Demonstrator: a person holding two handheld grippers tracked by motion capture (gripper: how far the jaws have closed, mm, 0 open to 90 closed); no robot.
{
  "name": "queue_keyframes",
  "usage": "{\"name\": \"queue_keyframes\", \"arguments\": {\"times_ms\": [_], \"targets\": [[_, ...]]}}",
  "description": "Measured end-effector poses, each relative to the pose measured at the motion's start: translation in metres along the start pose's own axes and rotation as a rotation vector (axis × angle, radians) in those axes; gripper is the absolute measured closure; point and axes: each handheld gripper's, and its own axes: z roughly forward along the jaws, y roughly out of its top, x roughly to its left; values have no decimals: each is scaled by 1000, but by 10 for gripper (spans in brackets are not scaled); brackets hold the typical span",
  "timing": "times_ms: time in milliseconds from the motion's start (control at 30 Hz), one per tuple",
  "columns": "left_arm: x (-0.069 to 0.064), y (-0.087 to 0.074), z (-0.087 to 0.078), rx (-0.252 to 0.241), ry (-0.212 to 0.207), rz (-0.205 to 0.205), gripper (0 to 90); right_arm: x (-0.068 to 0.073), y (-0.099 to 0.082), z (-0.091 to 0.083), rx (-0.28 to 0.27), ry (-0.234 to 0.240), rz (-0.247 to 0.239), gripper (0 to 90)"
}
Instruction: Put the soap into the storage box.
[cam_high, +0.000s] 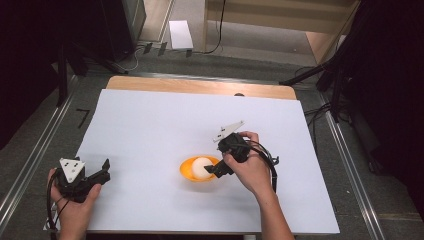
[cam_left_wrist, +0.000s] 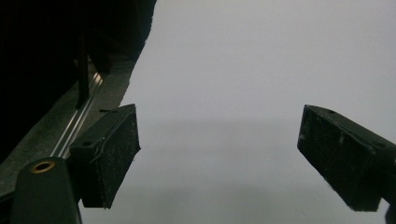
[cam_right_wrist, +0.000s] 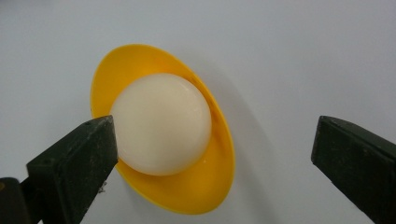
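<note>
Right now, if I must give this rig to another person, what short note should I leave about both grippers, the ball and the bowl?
Left gripper: open, holds nothing, near the left front corner of the white sheet.
Right gripper: open, right beside the bowl; one jaw is close to the ball, and no pad presses on it.
Things: the white ball lies inside the yellow bowl, near the middle of the sheet.
Done: the ball is in the bowl and free.
Left: probably only to draw the right gripper away without knocking the bowl.
</note>
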Motion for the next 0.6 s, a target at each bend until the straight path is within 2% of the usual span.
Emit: {"name": "queue_keyframes", "arguments": {"times_ms": [100, 467, 600], "targets": [[0, 0, 0, -3, -3, 2, 136, -4, -5, -2, -29, -9, 25, 0], [0, -1, -1, -11, -30, 11, 138, -16, -19, -10, -44, -46, 69, 0], [-2, 0, 0, 5, -23, 26, 138, -22, -28, -12, -41, -60, 96, 0]]}}
